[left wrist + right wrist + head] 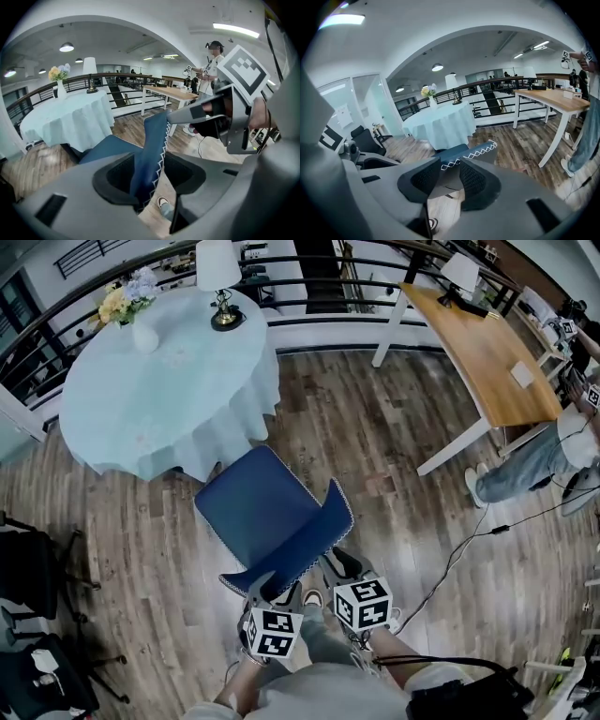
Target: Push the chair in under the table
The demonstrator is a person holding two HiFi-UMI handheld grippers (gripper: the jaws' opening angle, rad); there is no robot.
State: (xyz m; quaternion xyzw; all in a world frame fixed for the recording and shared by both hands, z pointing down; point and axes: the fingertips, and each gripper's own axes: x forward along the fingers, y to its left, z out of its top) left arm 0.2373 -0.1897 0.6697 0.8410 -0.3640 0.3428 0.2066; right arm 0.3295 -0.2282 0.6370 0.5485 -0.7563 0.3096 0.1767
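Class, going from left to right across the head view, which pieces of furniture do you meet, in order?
Black office chair → round table → blue chair → wooden desk.

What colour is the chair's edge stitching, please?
White zigzag stitching on the blue chair, clearest in left gripper view.

Blue padded chair (272, 517) blocks the lane to the round table in pale blue cloth (159, 404). Wood plank floor (375, 427) open on its right up to the white-legged wooden desk (487, 352); black office chairs (28, 573) crowd the left.
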